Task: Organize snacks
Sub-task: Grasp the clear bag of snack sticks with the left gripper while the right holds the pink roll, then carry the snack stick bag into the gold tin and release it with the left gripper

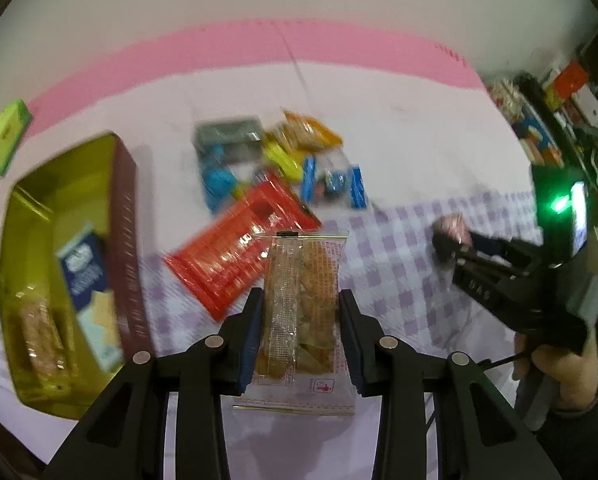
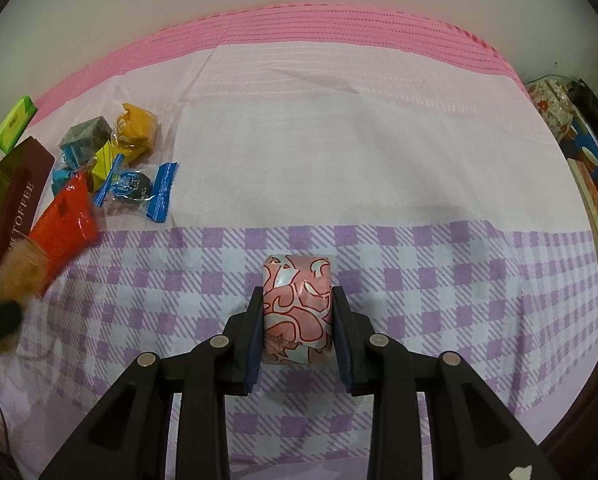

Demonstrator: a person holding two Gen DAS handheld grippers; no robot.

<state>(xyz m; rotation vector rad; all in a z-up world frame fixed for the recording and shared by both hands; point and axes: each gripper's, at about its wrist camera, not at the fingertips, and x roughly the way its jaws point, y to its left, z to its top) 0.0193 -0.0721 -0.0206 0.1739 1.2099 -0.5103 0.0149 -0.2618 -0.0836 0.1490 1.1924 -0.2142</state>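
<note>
My left gripper [image 1: 301, 300] is shut on a clear packet of brown snack pieces [image 1: 305, 300] and holds it above the bed cloth. To its left lies an open gold tin [image 1: 31, 208] with a blue-white packet [image 1: 89, 280] and a snack bar [image 1: 43, 332] inside. A red packet [image 1: 239, 248] lies just beyond my fingers. My right gripper [image 2: 297, 300] is shut on a pink-and-white patterned snack [image 2: 297, 312] over the purple check cloth; it also shows in the left wrist view [image 1: 453, 236]. A pile of loose snacks [image 2: 115, 160] lies at far left.
A green box [image 1: 5, 136] lies beyond the tin, also in the right wrist view [image 2: 13, 124]. The tin's brown "TOFFEE" side [image 2: 21, 208] is at left. Shelves with clutter [image 1: 547, 120] stand at the right. The cloth has a pink band [image 2: 339, 36] at the back.
</note>
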